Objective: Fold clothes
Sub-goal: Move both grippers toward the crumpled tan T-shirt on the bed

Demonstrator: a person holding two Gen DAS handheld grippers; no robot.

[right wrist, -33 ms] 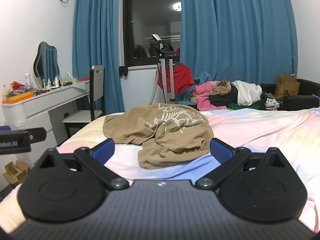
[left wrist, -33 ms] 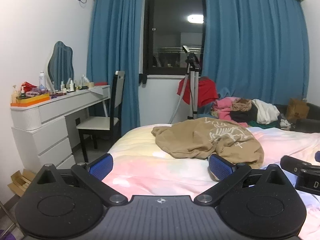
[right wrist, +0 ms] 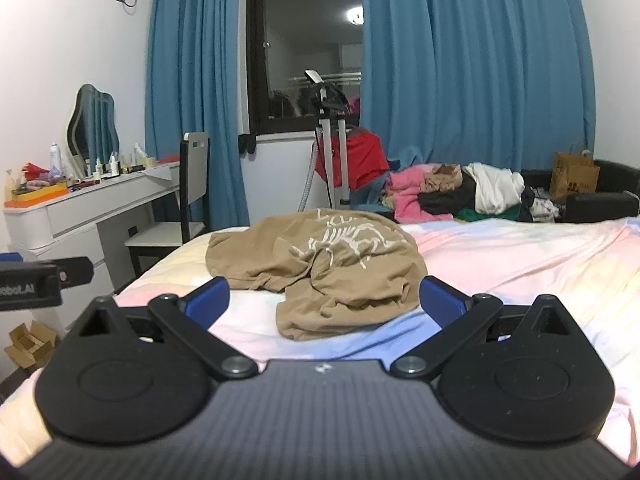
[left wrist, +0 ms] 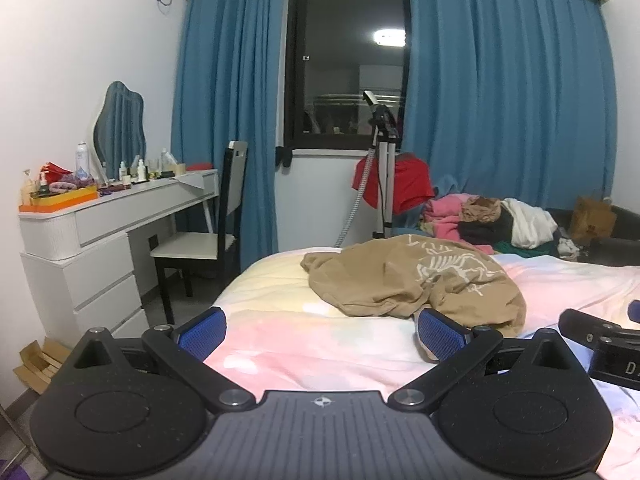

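Observation:
A crumpled tan T-shirt [left wrist: 400,280] with a white print lies in a heap on the pastel bedspread [left wrist: 280,288]. My left gripper [left wrist: 320,330] hovers open over the bed just short of it, its right blue pad near the shirt's front edge and nothing between the fingers. In the right wrist view the same shirt [right wrist: 320,264] lies straight ahead on the bedspread [right wrist: 520,256]. My right gripper [right wrist: 326,298] is open and empty, with the heap's near edge showing between its pads. Each gripper's side shows at the edge of the other's view.
A pile of mixed clothes [right wrist: 460,192] sits past the bed's far side, by a black sofa [right wrist: 600,200] and a paper bag [right wrist: 574,176]. A garment steamer stand [left wrist: 384,184] is by the window. On the left are a white dresser [left wrist: 100,232] and a chair [left wrist: 208,240].

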